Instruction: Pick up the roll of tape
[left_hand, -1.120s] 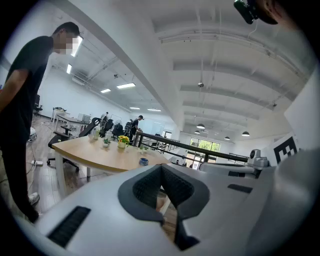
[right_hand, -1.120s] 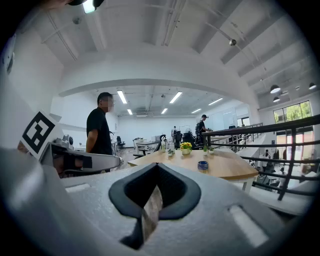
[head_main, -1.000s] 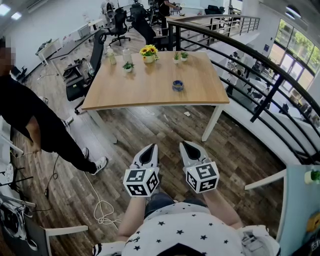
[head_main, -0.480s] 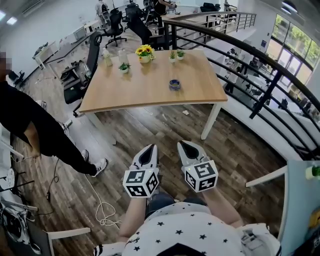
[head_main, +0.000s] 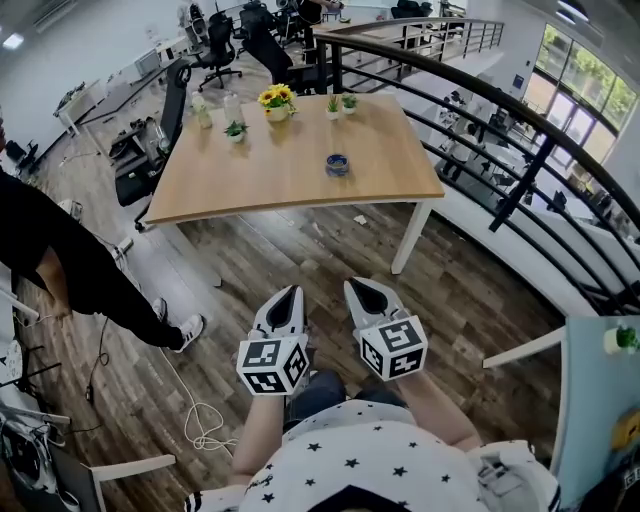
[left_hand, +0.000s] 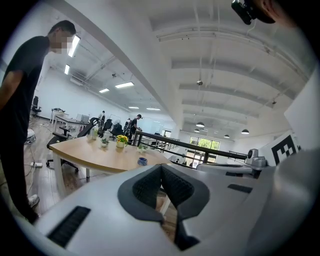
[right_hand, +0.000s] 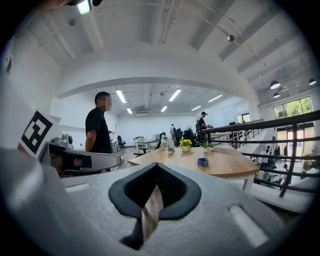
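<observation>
The roll of tape (head_main: 337, 164), small and blue, lies on the wooden table (head_main: 260, 180) toward its right side, far ahead of me. Both grippers hang over the floor in front of my body, well short of the table. My left gripper (head_main: 291, 291) is shut with nothing between its jaws, and my right gripper (head_main: 360, 288) beside it is also shut and empty. In the left gripper view the tape (left_hand: 143, 161) shows beyond the closed left gripper (left_hand: 161, 166). In the right gripper view the tape (right_hand: 202, 162) sits right of the closed right gripper (right_hand: 156, 165).
A yellow flower pot (head_main: 275, 100), small plants and bottles stand at the table's far edge. A person in black (head_main: 60, 260) stands at the left, near an office chair (head_main: 150, 150). A dark railing (head_main: 500, 110) runs along the right. A white cable (head_main: 205, 420) lies on the floor.
The head view has drifted slightly, so the table and tape sit a little further left in the picture. Both grippers remain shut, side by side.
</observation>
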